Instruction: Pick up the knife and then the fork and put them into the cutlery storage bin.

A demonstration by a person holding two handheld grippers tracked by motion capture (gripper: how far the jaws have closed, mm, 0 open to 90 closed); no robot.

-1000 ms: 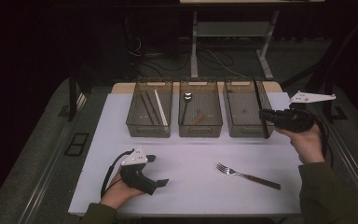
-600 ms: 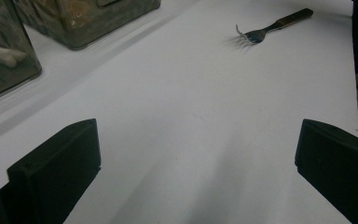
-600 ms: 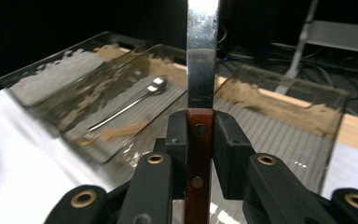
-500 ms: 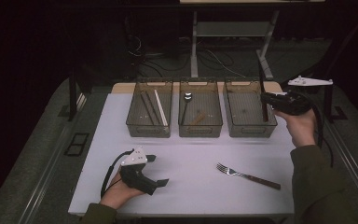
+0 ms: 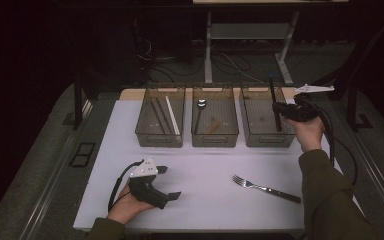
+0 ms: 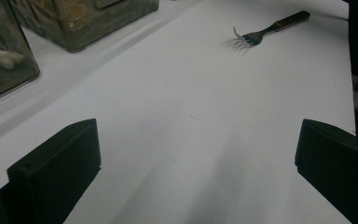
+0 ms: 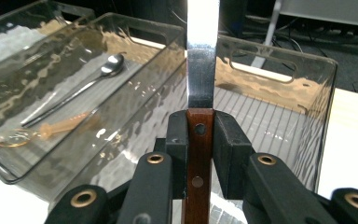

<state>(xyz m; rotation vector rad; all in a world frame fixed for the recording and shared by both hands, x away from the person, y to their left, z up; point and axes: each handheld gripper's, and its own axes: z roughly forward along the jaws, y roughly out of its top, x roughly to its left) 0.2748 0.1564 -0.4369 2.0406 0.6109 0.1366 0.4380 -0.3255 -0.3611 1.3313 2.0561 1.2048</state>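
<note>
Sorting cutlery into bins, by the look of it; judged more than halfway. White matte table (image 5: 205, 200) fills the lower centre of the high view, smooth and flat. Three clear smoky plastic bins sit in a row above it, walls rippled, handle slots cut in the ends: left bin (image 5: 147, 134) holds pale and dark sticks, middle bin (image 5: 215, 137) a long steel spoon (image 7: 77, 88) plus a small amber-coloured piece, right bin (image 5: 265, 137) looks empty with a ribbed floor.

Right gripper (image 5: 280, 111), at the upper right, is clamped narrow on a knife (image 7: 200, 93) – riveted reddish wood handle, polished flat blade standing upright over the right bin; not yet dropped in.

Fork (image 5: 265, 187), steel tines, dark handle, lies loose at lower right, left to do.

Left gripper (image 5: 167, 182), lower left, rests on the table, jaws wide, nothing between them
</note>
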